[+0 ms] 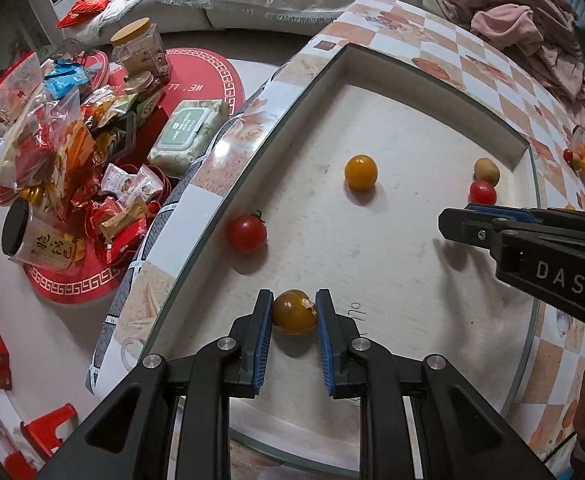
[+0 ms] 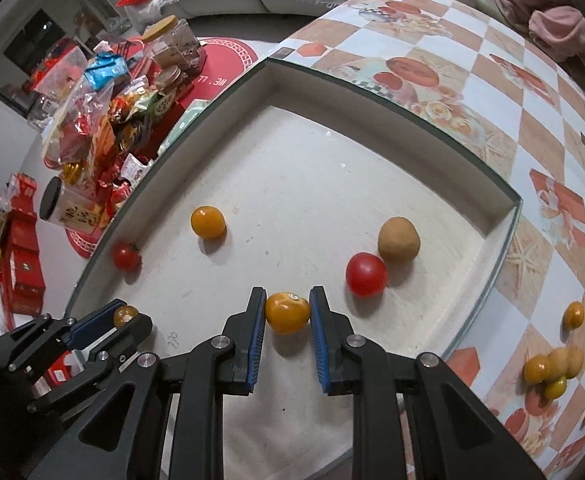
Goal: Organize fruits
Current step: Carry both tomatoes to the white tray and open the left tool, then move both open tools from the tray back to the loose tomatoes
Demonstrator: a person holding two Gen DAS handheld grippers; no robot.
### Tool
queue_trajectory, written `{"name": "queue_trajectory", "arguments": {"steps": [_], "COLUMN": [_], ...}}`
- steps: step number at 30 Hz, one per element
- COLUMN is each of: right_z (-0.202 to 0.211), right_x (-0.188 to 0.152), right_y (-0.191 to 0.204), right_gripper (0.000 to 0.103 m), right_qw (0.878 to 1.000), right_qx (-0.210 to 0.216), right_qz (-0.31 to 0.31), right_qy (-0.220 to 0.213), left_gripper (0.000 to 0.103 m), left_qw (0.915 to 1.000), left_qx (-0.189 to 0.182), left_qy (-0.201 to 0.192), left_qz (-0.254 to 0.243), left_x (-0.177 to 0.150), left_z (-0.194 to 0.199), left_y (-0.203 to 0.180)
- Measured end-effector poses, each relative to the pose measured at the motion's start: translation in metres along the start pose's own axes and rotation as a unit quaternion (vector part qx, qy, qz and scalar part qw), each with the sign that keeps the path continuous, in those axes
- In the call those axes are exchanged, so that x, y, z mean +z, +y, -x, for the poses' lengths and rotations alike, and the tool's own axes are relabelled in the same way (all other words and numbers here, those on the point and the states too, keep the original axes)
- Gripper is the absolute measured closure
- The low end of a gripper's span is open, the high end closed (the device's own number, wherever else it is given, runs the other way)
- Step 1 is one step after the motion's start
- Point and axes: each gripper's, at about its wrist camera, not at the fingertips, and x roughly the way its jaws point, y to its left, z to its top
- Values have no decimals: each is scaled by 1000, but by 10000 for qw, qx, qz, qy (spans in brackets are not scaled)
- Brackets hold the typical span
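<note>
1. Our left gripper point(image 1: 294, 312) is clamped on a dark yellow tomato point(image 1: 294, 311), blue pads pressing its two sides, pointing steeply down over the white tray point(image 1: 412, 128).
2. Our right gripper point(image 2: 288, 312) is clamped on an orange-yellow tomato point(image 2: 287, 312) the same way, also above the tray floor.
3. We judge the step in hand to be setting both fruits down inside the tray. To do it well we would lower each fruit until it all but touches the floor before easing the pads apart, since round fruit released from higher up may roll.
4. We would also keep the two grippers apart from each other; the right one already reaches in near the left one's side of the tray.
5. Relative to the tray: both held tomatoes hang over its near part, the left one's toward the left wall.
6. Further in, a red tomato point(image 1: 246, 233) lies against the tray's left wall, and a yellow tomato point(image 1: 360, 172) sits near the tray's middle.
7. Toward the tray's right wall a second red tomato point(image 2: 366, 274) touches a tan round fruit point(image 2: 398, 239).
8. Outside the tray, to its right on the bench point(image 2: 532, 112), a cluster of loose fruits point(image 2: 552, 368) waits unsorted.
</note>
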Motion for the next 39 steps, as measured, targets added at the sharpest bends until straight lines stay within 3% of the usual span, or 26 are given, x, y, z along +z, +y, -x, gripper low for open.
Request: {"name": "queue_trajectory", "arguments": {"steps": [11,13,15,17,19,22,26,29,39], "right_z": [-4,-4,-4,-2,0,4,14,25,64], "right_x": [-2,-2,-2,-4,-4,-4,-3,-1,-10], "right_y": [5,4,3,-2,-4,-5,-6,-6,-32], "right_gripper": [79,79,78,66,56,54,31,23,19], "right_qw": [9998,9999,10000,9999,9999,9999,9995,9991,9961], "right_qx": [-148,-102,-30,81,76,137,208,223,181], "right_qz": [124,89,47,-63,-97,-98,-155,-183,-599], "right_qy": [-1,17,32,31,3,-35,-166,-310,-623], "left_gripper": [80,78,65,42,41,41,41,41,41], "left_qw": [9995,9994,9991,9990,9989,9985,9986,9984,9972], "left_qx": [160,189,307,356,378,415,380,396,356], "left_qy": [-17,-6,5,-15,-65,-12,32,30,-74], "left_qz": [-261,-283,-293,-282,-282,-343,-380,-413,-654], "left_x": [-2,-1,0,0,0,1,2,3,13], "left_z": [-3,-3,-3,-2,0,-2,-1,2,16], "left_y": [-6,-6,-5,-3,-2,-4,-9,-13,-38]}}
